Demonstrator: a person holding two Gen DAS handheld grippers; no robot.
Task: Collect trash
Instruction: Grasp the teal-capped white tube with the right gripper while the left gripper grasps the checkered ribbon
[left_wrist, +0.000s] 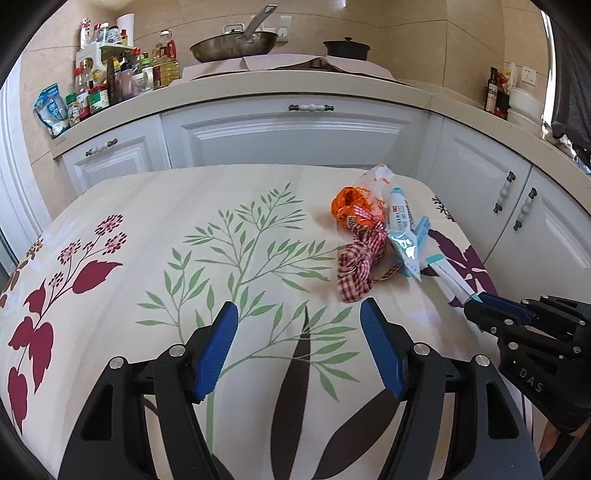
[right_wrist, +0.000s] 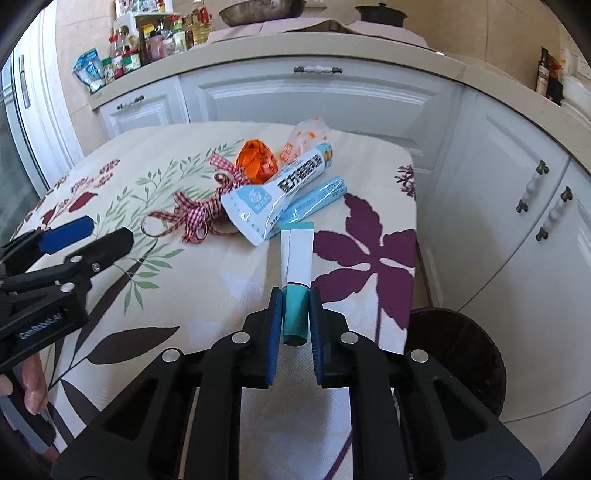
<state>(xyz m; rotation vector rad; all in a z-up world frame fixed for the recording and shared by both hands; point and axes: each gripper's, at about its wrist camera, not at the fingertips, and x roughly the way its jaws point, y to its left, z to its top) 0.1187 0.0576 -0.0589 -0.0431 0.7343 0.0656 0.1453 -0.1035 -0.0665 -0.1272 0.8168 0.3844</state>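
Pinching down now, the right gripper (right_wrist: 295, 314) has its blue ribbed pads squeezed against the teal end of a flattened white-and-teal carton (right_wrist: 297, 266), a slim paper box creased along its length, at the near right edge of the table. The left gripper (left_wrist: 299, 325) hangs with jaws spread wide and nothing between them, above the smooth floral tablecloth (left_wrist: 155, 236). Just beyond the carton sits the trash pile: a glossy white-and-blue tube (right_wrist: 273, 194), a shiny light-blue foil sachet (right_wrist: 317, 199) beside it, a crumpled orange wrapper (right_wrist: 256, 162), a clear crinkly bag with orange print (right_wrist: 303, 136) and a tangled red gingham ribbon (right_wrist: 195, 214). Below the table's right corner sits a dark round bin (right_wrist: 465, 354); its contents can't be made out.
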